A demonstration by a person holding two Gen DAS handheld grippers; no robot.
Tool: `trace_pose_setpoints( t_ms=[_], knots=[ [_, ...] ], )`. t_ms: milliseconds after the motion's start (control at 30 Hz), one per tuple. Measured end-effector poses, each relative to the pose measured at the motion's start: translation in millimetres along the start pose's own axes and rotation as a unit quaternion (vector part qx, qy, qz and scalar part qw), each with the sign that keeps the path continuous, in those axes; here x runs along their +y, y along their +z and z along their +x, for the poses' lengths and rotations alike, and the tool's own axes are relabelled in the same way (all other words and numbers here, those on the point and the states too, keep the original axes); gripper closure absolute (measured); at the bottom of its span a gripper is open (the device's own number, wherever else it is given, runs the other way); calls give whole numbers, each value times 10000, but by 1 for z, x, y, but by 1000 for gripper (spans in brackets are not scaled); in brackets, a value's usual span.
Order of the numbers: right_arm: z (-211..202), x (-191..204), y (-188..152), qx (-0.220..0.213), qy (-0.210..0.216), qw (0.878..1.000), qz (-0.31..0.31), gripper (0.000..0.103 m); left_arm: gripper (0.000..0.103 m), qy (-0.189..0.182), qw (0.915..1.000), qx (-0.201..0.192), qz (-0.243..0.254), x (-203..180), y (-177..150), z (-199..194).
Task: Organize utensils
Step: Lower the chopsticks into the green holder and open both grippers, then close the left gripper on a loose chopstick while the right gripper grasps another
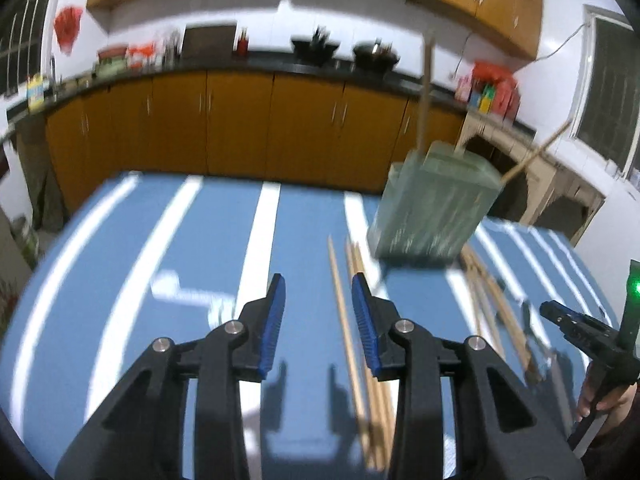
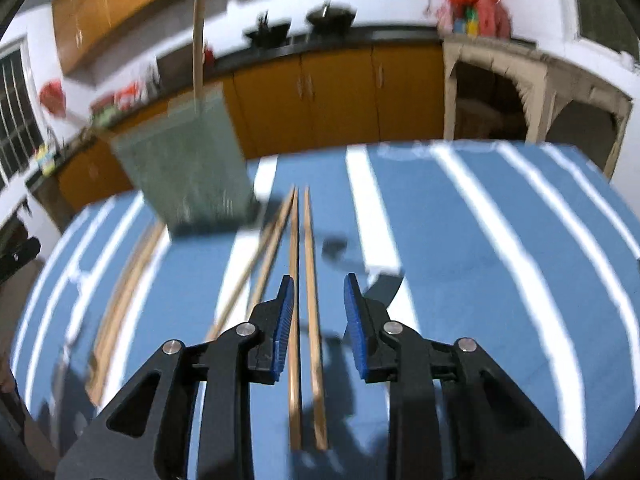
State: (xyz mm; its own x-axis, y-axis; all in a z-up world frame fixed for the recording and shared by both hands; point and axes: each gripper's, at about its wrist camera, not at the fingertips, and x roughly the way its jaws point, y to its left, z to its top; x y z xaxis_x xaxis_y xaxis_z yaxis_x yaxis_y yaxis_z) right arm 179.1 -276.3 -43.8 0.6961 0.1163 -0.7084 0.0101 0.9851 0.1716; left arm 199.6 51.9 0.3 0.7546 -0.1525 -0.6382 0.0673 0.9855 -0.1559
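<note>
Currently both grippers hover empty over a blue striped tabletop (image 2: pixel 500 240); the left gripper (image 1: pixel 318 320) and right gripper (image 2: pixel 319 320) have fingers partly open above loose chopsticks (image 2: pixel 310 300) lying just before a green holder (image 2: pixel 188 168); next comes closing on one.

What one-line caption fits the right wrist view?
Right gripper, fingers open, above two parallel chopsticks on the blue striped tablecloth, green holder behind.
</note>
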Motion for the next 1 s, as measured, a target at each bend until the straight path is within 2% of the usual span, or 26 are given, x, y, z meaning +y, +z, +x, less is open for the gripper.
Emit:
trace_pose_setpoints(
  t_ms=[133, 200, 333, 433, 533, 733, 933, 1000],
  knots=[
    [17, 5, -11, 258, -86, 9996, -90, 80, 68, -59, 9995, 302, -117, 6, -20, 14],
    [23, 6, -12, 386, -159, 9990, -137, 85, 68, -88, 9992, 376, -137, 5, -22, 18],
    [23, 7, -18, 338, -415, 9979, -366, 94, 68, -199, 9985, 498, -111, 0, -27, 24],
    [22, -10, -15, 284, -719, 9970, -23, 95, 69, -330, 9976, 605, -14, -8, -30, 28],
    [20, -29, -12, 287, -831, 9954, 377, 95, 72, -414, 9963, 738, 122, -16, -35, 34],
    [18, -29, -15, 267, -863, 9956, 242, 95, 82, -477, 9930, 1038, 282, -29, -46, 50],
    [17, -28, -15, 268, -851, 9957, 230, 95, 88, -305, 9922, 1101, 492, -41, -50, 59],
    [17, -27, -16, 266, -854, 9958, 210, 95, 94, -191, 9920, 1149, 480, -40, -49, 62]
  ],
)
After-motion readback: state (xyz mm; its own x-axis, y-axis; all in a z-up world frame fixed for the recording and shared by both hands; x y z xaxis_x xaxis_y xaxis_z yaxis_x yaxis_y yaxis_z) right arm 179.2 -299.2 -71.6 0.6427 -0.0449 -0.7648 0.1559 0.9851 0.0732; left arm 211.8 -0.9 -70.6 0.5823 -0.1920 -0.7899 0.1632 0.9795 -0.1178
